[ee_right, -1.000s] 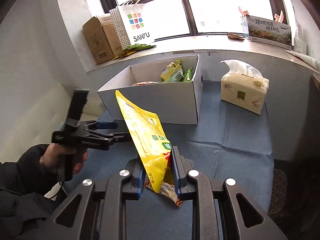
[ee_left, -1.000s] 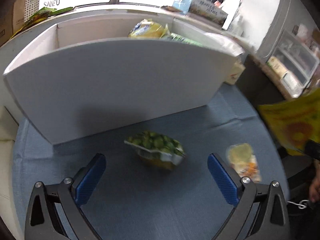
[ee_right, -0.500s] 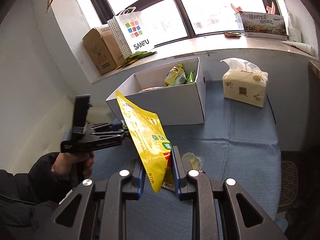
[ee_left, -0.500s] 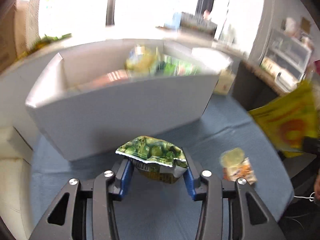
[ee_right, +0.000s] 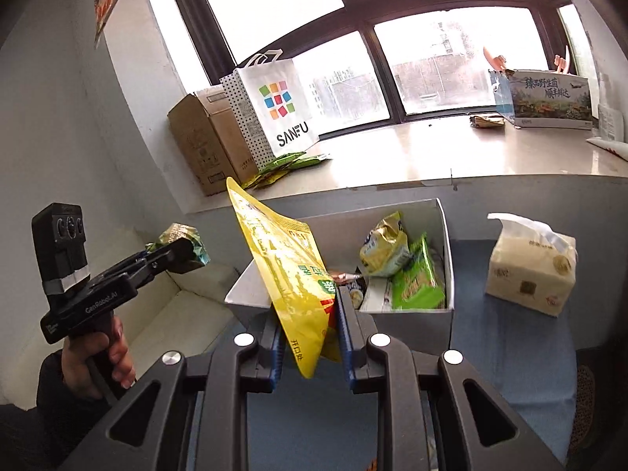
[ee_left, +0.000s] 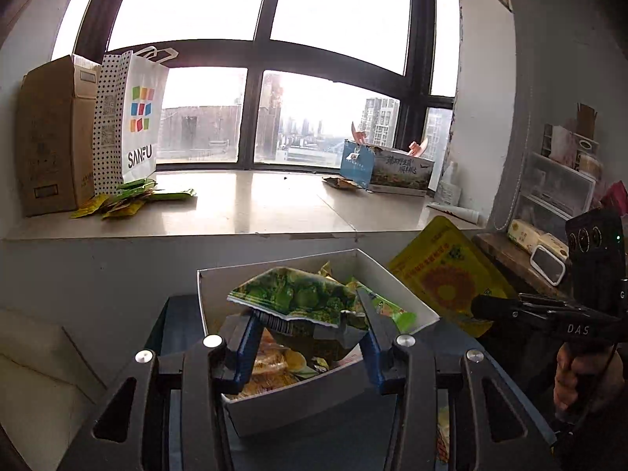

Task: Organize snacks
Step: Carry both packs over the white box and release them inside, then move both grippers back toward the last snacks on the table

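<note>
Lifted off the blue cloth, the green packet [ee_left: 298,298] is now gripped by the left claw [ee_left: 310,337] above the white box [ee_left: 396,278], ready for dropping; the yellow bag [ee_right: 290,271] is pinched upright by the right claw [ee_right: 310,337], alongside.

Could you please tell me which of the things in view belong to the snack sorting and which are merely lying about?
Part of the job:
- green snack bag in the left gripper
- yellow snack bag in the right gripper
- white box with snacks

Lying about:
- tissue pack
- SANFU bag
- cardboard box
</note>
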